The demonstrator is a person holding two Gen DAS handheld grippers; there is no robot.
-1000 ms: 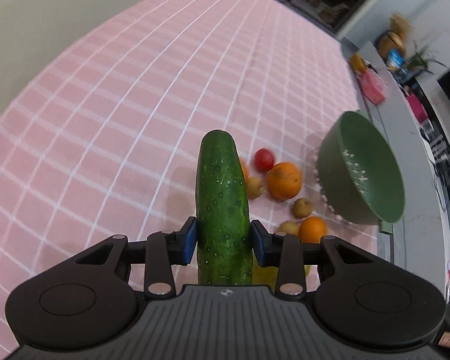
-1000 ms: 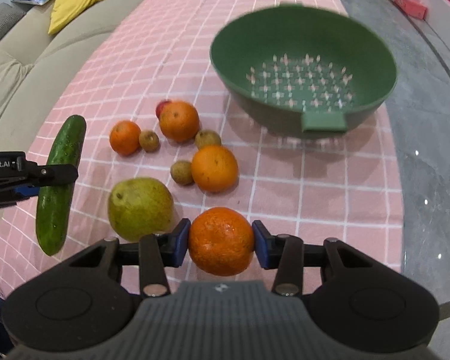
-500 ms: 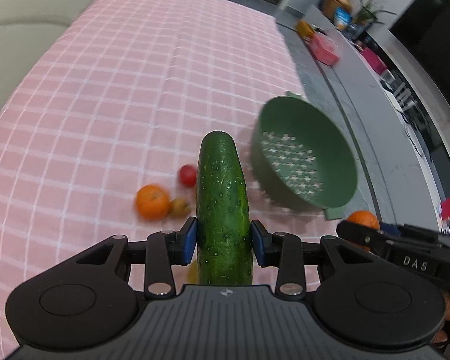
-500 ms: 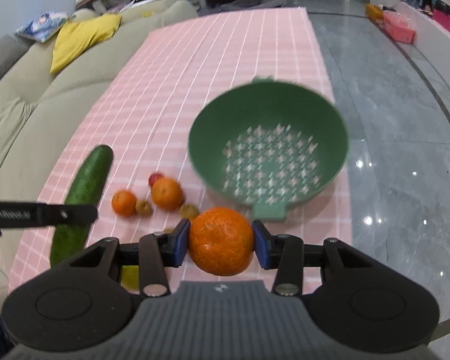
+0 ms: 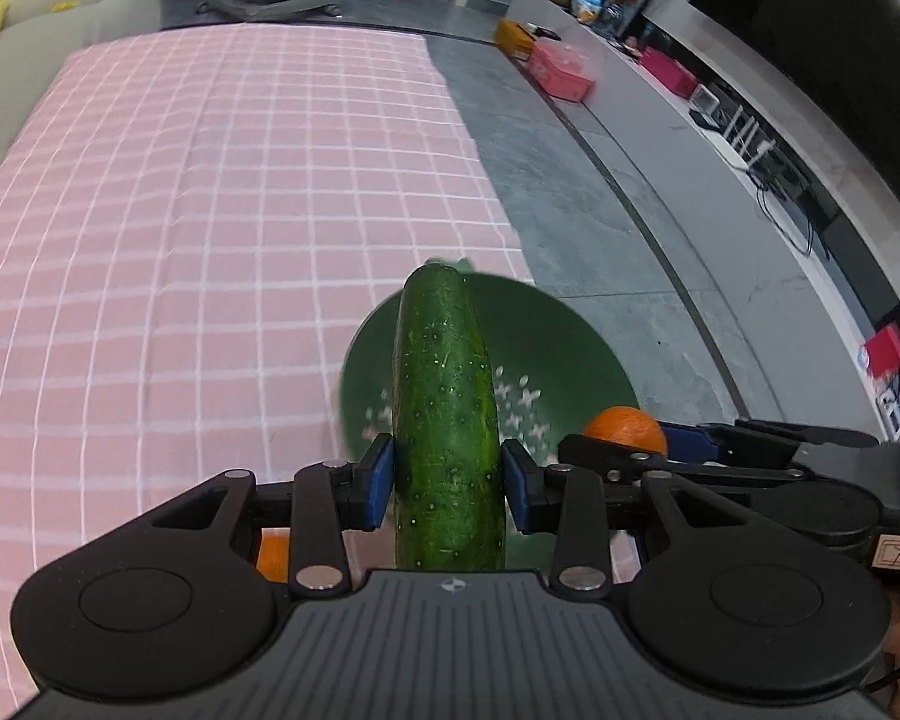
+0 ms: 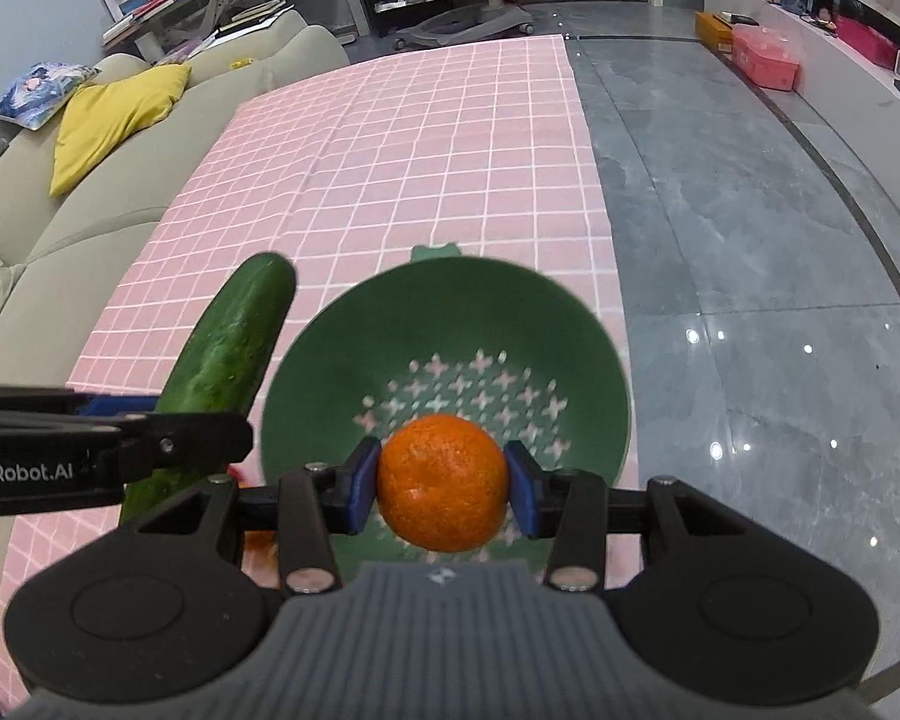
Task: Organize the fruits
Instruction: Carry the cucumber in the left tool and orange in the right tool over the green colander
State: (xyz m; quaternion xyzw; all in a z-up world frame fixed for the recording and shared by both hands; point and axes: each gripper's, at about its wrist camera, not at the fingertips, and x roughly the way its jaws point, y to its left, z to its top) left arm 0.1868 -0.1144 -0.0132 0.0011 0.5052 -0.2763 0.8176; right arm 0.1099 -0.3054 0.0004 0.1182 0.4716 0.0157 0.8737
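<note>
The left gripper (image 5: 447, 480) pinched a cucumber (image 5: 444, 408) near its lower end; the right gripper (image 6: 444, 483) clamped a mandarin orange (image 6: 442, 482). Both hung over the green colander (image 6: 594, 372). The cucumber looked stiff and front-heavy, the mandarin soft-skinned.
</note>
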